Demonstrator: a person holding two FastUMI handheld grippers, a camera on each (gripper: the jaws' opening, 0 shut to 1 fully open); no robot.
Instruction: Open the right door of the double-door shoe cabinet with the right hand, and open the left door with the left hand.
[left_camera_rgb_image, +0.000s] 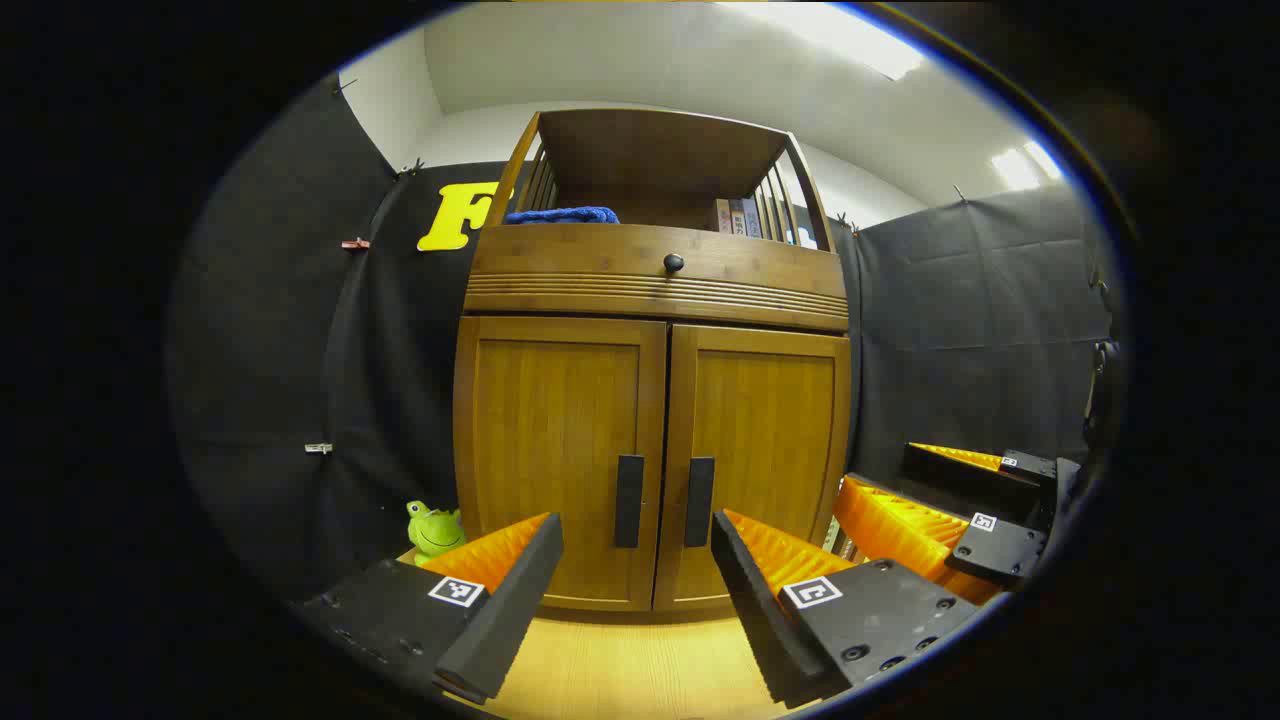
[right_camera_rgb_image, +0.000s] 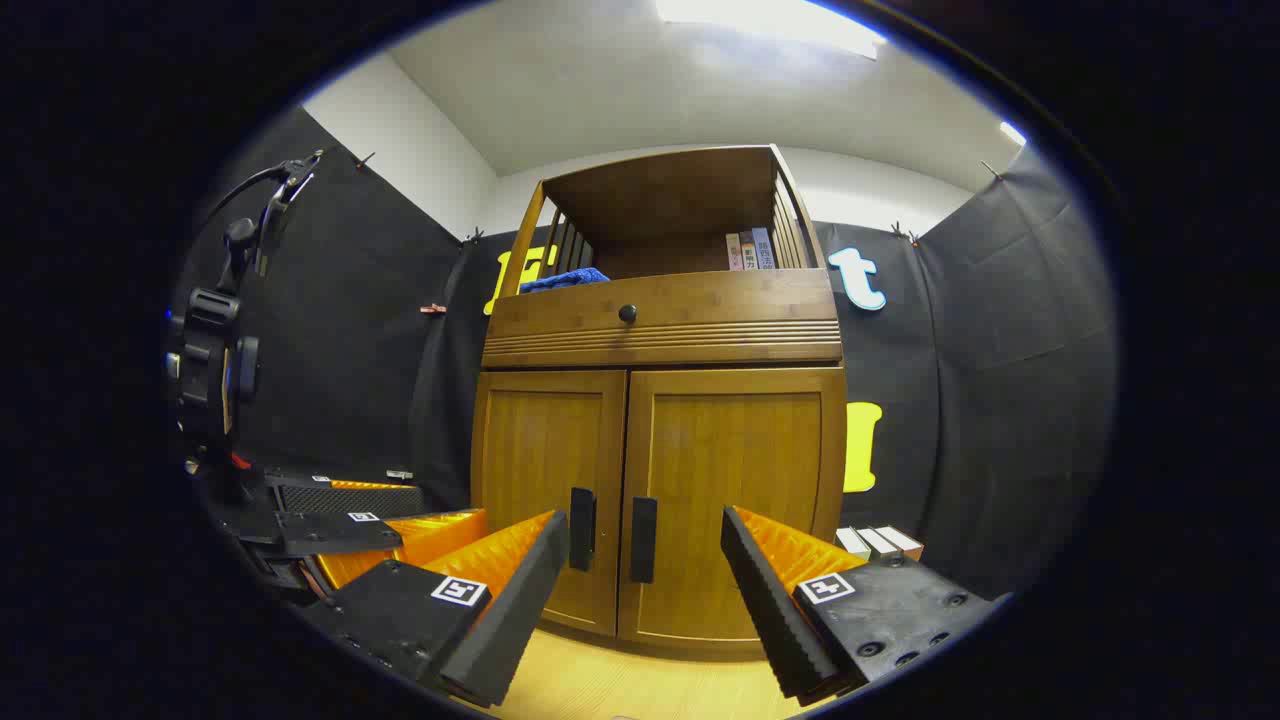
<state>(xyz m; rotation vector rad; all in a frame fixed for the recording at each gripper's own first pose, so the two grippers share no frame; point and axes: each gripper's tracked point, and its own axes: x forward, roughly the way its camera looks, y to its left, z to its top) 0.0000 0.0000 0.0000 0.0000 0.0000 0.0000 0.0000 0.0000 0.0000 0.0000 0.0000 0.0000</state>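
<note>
Right at the back edge of the light wooden floor (left_camera_rgb_image: 620, 670) stands the shoe cabinet (left_camera_rgb_image: 655, 290), and both doors look fully closed. The left door (left_camera_rgb_image: 555, 450) and right door (left_camera_rgb_image: 760, 450) meet at a seam in the middle, so the two black handles sit side by side there: left handle (left_camera_rgb_image: 628, 500), right handle (left_camera_rgb_image: 698, 500). Makes sense for a two-handed job, since each hand only has to reach the centre and swing outward.

Both tools are lined up for that. The left gripper (left_camera_rgb_image: 637, 570) is spread wide with nothing between its fingers, hanging short of the doors, with the handles framed in the gap. Same story in the right gripper view: the right gripper (right_camera_rgb_image: 645, 580) is wide apart, empty, with the right handle (right_camera_rgb_image: 643, 538) and left handle (right_camera_rgb_image: 582, 528) between its fingers but clearly farther back. My read is nothing's been grabbed yet, and the wide spread is so a handle can slip in.

The right gripper also shows at the lower right of the left gripper view (left_camera_rgb_image: 960, 520), just beside the cabinet's right side.

Other stuff: a drawer with a round knob (left_camera_rgb_image: 673, 262) above the doors, a blue cloth (left_camera_rgb_image: 560, 214) and some books (left_camera_rgb_image: 738, 216) on the open shelf, and a green frog toy (left_camera_rgb_image: 433, 528) by the cabinet's lower left corner.
</note>
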